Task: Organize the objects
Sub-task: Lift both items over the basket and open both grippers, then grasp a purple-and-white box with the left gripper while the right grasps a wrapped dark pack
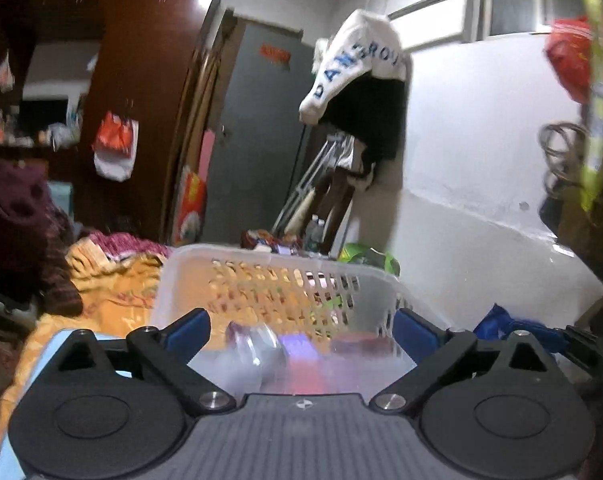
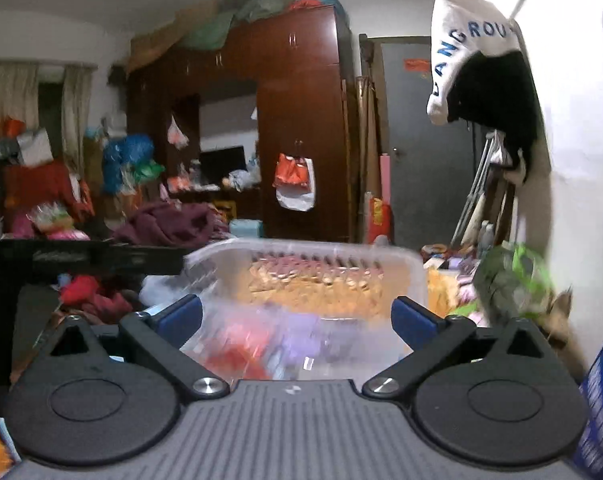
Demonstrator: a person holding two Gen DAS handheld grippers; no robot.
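A translucent white plastic basket [image 1: 285, 276] with a slotted far wall sits on an orange-yellow bedspread [image 1: 113, 292]. Blurred items lie inside it: a clear round object [image 1: 257, 344] and purple and red things. My left gripper [image 1: 301, 326] is open, its blue-padded fingers spread wide over the basket's near side, holding nothing. In the right wrist view the same basket [image 2: 309, 264] is blurred, with red and purple items [image 2: 269, 340] inside. My right gripper [image 2: 297, 314] is open and empty just before the basket.
A dark red wardrobe [image 2: 301, 120] and grey door [image 2: 425, 140] stand behind. Clothes hang on the white wall [image 1: 365, 80]. A maroon garment [image 1: 17, 220] lies left on the bed. A green bag [image 2: 509, 280] and blue bag [image 1: 513, 320] lie right. A black table [image 2: 81, 256] stands left.
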